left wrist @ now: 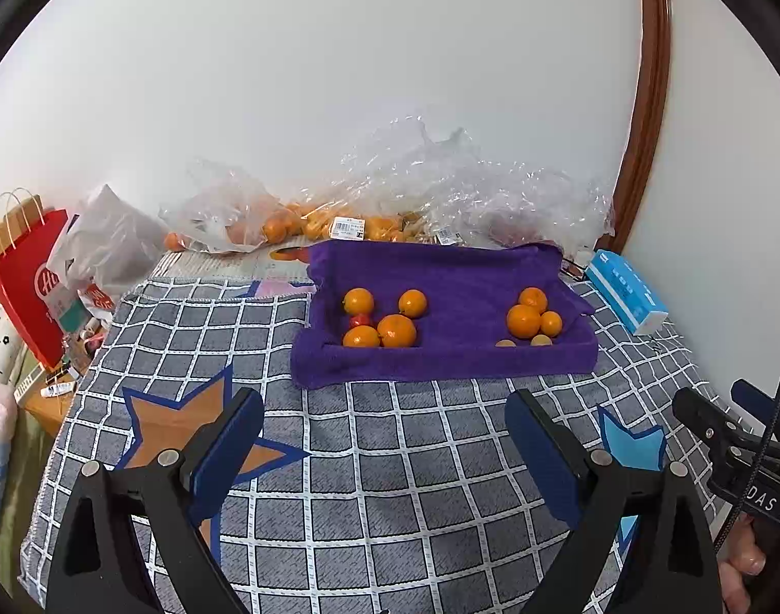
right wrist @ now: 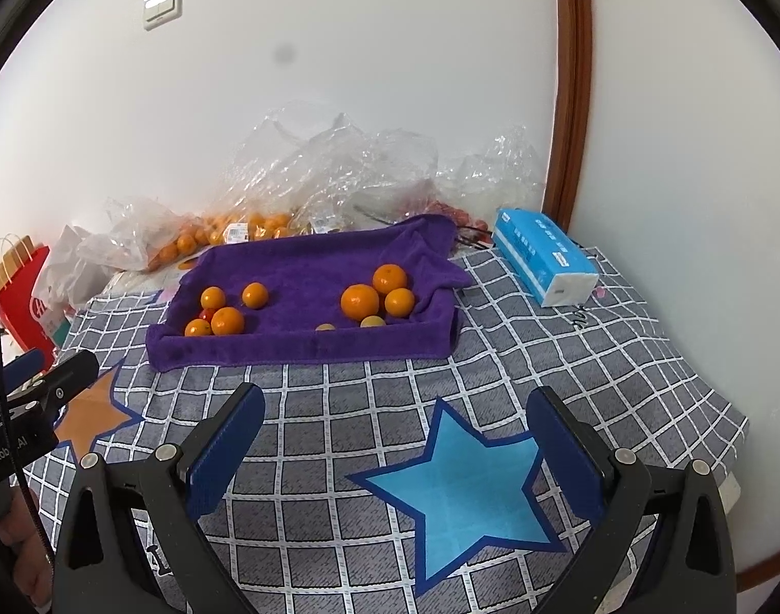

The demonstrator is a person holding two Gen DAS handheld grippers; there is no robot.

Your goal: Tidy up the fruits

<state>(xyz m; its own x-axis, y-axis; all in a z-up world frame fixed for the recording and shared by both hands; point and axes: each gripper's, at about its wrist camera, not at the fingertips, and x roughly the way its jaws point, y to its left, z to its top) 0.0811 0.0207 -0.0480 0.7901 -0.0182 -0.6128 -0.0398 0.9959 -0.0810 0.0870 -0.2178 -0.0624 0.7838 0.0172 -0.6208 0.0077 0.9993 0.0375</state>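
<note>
A purple towel tray (left wrist: 451, 363) (right wrist: 298, 348) sits at the back of the checked table. Its left side holds several oranges (left wrist: 396, 330) (right wrist: 228, 321) and a small red fruit (left wrist: 360, 320) (right wrist: 207, 313). Its right side holds three oranges (left wrist: 523, 320) (right wrist: 360, 301) and two small yellowish fruits (left wrist: 541, 340) (right wrist: 373, 321). My left gripper (left wrist: 385, 404) is open and empty, in front of the tray. My right gripper (right wrist: 397, 399) is open and empty, also short of the tray. Each gripper shows at the edge of the other's view.
Clear plastic bags with more oranges (left wrist: 287, 225) (right wrist: 246, 225) lie against the wall behind the tray. A blue tissue pack (left wrist: 626, 290) (right wrist: 543, 262) lies at the right. A red paper bag (left wrist: 26, 281) and clutter stand left of the table edge.
</note>
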